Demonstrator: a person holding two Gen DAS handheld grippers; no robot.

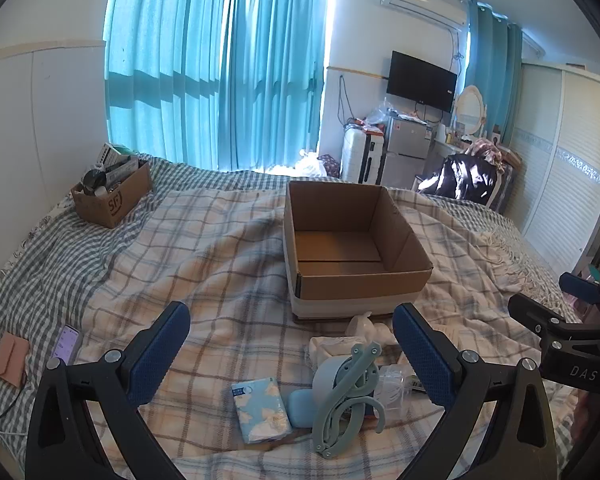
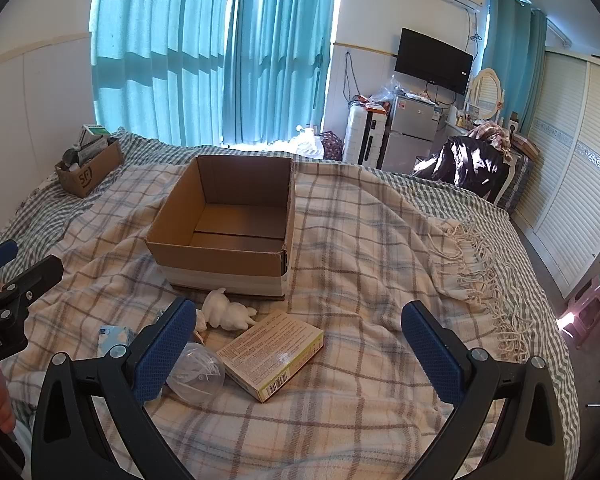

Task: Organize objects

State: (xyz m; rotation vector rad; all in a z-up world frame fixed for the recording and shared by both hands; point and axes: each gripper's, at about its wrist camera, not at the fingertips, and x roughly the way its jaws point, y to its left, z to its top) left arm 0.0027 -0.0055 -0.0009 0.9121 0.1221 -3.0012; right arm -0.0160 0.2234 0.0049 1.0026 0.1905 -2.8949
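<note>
The big box [image 1: 352, 248] sits empty on the blanket [image 1: 220, 260], waiting to be filled. Just in front of it lie the tissue pack [image 1: 260, 408], green hook [image 1: 346, 396] and flat carton [image 2: 272, 354]. The left gripper [image 1: 292, 356] and right gripper [image 2: 296, 352] hang above them, fingers wide apart, holding nothing.

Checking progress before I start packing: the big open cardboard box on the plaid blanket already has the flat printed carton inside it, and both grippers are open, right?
Not quite. The big open cardboard box is empty; the flat printed carton lies on the plaid blanket in front of it, as the right wrist view shows. The left gripper and right gripper are indeed open.
</note>
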